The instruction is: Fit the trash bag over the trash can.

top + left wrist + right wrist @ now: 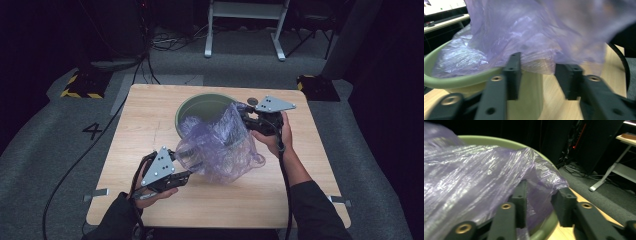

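While the left gripper (186, 175) holds its two black jaws partly apart, the edge of the thin, see-through purple plastic bag (220, 145) hangs between them, and nothing pinches it yet. At the far side the right gripper (246, 114) does the same: its jaws stand half apart with a bit of bag between them, loose. The bag lies half in the round green plastic bin (192, 106) and half over its near rim, down to the light wooden table (280, 200). It could slip right off (it is very slippery), because neither gripper has a real hold. A hard pull might tip the bin, too.
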